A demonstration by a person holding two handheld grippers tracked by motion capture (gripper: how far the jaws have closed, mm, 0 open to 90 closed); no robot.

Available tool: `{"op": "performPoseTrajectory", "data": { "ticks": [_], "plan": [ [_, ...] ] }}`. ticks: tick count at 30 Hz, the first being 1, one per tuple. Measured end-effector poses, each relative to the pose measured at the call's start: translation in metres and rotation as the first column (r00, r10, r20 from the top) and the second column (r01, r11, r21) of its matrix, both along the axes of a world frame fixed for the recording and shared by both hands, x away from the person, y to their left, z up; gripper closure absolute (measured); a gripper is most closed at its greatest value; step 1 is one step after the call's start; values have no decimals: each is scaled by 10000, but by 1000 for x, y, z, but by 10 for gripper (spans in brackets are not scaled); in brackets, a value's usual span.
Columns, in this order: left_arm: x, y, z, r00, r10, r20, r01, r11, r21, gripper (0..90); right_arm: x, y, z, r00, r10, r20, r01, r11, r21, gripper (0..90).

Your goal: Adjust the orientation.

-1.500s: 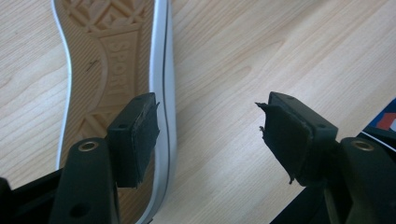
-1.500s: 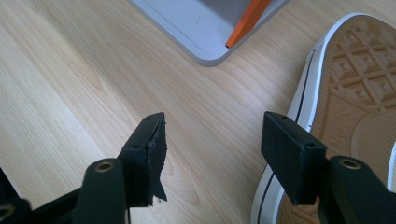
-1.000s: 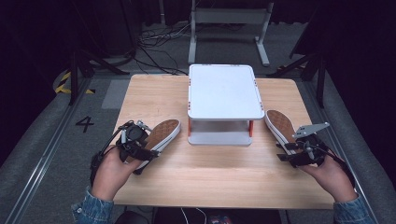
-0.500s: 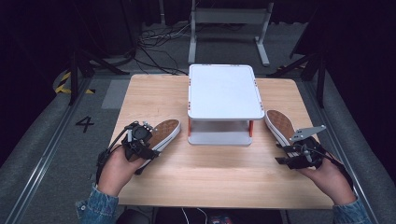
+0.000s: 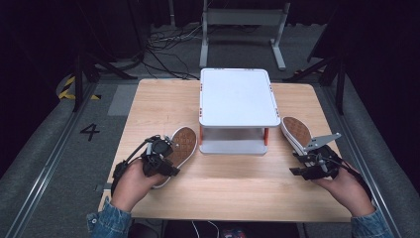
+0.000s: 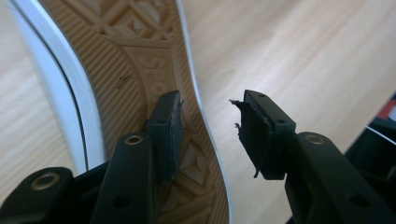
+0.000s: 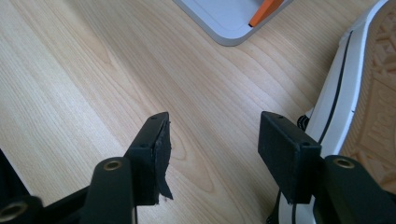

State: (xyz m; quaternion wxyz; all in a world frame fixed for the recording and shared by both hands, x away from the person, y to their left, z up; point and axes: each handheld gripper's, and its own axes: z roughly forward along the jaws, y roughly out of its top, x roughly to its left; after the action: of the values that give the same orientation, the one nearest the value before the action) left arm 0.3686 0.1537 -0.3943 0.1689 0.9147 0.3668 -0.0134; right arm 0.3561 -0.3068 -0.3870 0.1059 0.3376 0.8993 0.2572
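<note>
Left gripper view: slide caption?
Open left gripper straddling the white rim of an upturned tan-soled sneaker on the light wooden table.

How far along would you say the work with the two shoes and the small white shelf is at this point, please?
Nothing looks finished: both brown-soled white canvas shoes lie sole-up on the wooden table, one left of the white two-tier shelf, the other right of it. In hand: the left hand-held gripper hangs open at the left shoe's sole edge; the right hand-held gripper is open beside its shoe. Gripping and moving both remains.

Two shoes flank the stand – left shoe, right shoe – on the table
</note>
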Motion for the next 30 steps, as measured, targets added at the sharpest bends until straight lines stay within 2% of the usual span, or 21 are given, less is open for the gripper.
{"op": "performPoseTrajectory", "data": {
  "ticks": [2,3,5,6,7,8,9,10,11,12,14,16,18,22,23,27,28,30],
  "plan": [
    [-6,-12,1,9992,-384,137,379,9987,337,572,0,1,0,10000,42,-12,-42,10000,-20,447],
    [-8,-15,4,9986,-475,229,467,9983,356,565,0,1,0,10000,40,0,-40,10000,5,446],
    [-14,-16,15,9962,-478,729,457,9985,296,549,0,0,0,10000,24,7,-24,10000,46,445],
    [-16,-14,23,9934,-341,1092,317,9992,241,526,0,-1,1,10000,13,8,-13,10000,44,443],
    [-18,-12,27,9919,-121,1264,107,9999,120,493,0,-1,1,10000,-7,10,7,10000,44,441],
    [-18,-5,34,9871,229,1587,-244,9997,76,458,0,-2,0,10000,-7,9,7,10000,55,440],
    [-18,-5,34,9871,229,1587,-244,9997,76,411,0,-2,0,10000,-5,0,5,10000,30,438],
    [-15,7,37,9787,896,1847,-911,9958,-5,361,0,-1,0,10000,8,11,-8,10000,16,438],
    [-15,7,37,9787,896,1847,-911,9958,-5,338,0,-1,0,10000,8,11,-8,10000,16,438],
    [-11,16,36,9735,1309,1877,-1345,9909,69,338,0,-1,0,10000,8,-5,-8,10000,16,438],
    [-4,30,31,9660,1914,1739,-1958,9806,82,296,0,0,0,10000,34,29,-33,10000,-12,439],
    [3,38,25,9636,2247,1447,-2247,9743,-161,266,-1,0,-1,10000,18,21,-18,10000,-17,437],
    [11,40,18,9698,2191,1067,-2161,9756,-390,251,-2,0,-2,10000,0,-5,0,10000,-76,435],
    [22,31,6,9776,1990,683,-1995,9799,14,239,-5,-4,-4,9999,-98,-58,98,9999,-80,437],
    [25,29,2,9784,1987,578,-1997,9798,130,239,-6,-5,-4,9999,-152,-39,152,9999,-53,439],
    [35,23,-14,9816,1905,-124,-1903,9816,169,237,-10,-9,-4,9997,-235,-47,235,9997,-101,442],
    [37,21,-18,9818,1858,-389,-1853,9826,145,231,-11,-9,-5,9996,-264,-75,264,9996,-67,442],
    [39,20,-21,9841,1674,-601,-1671,9859,99,228,-12,-10,-6,9995,-289,-112,288,9996,-76,440]
  ]
}}
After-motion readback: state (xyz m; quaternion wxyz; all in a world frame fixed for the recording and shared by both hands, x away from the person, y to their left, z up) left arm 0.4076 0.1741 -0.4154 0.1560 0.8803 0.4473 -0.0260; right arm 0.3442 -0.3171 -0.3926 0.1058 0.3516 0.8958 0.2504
